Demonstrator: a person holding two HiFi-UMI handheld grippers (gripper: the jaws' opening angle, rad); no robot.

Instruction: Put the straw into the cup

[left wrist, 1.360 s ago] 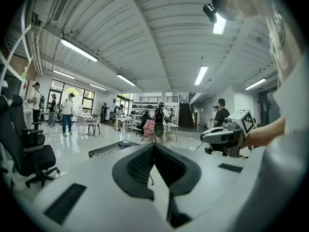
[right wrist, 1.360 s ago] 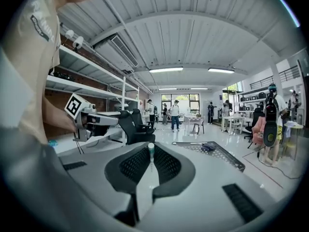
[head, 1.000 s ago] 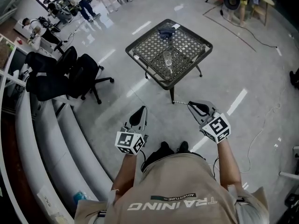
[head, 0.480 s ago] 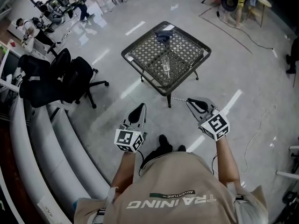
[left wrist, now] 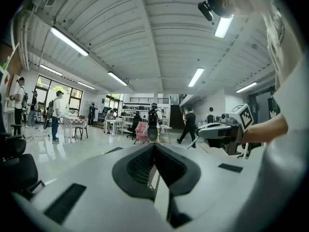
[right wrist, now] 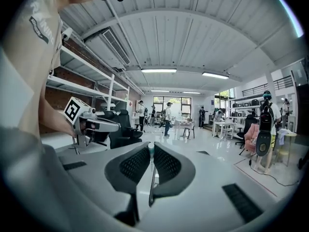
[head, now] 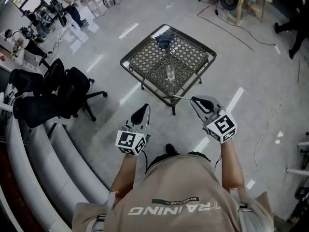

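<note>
pale and thin, the straw (right wrist: 150,153) is pinched between the nearly closed jaws of the right claw (head: 195,101). its end pokes out past the fingertips, ahead of the claw and angled toward the left claw's side. the clear cup (head: 171,72) stands upright ahead of the right claw, well apart from it and a little toward the left claw's side. it sits on the near half of a dark metal mesh worktop (head: 190,50). in the head view the straw's free end lines up with the worktop's near corner. a blue cloth (head: 164,36) lies beyond the cup, at the far corner from the claw. the left claw (left wrist: 154,146) is held level beside the right one, well apart from it, with its jaws together and nothing between them. black office chairs (head: 72,83) stand out to the left claw's side on a glossy grey floor (head: 251,62).
</note>
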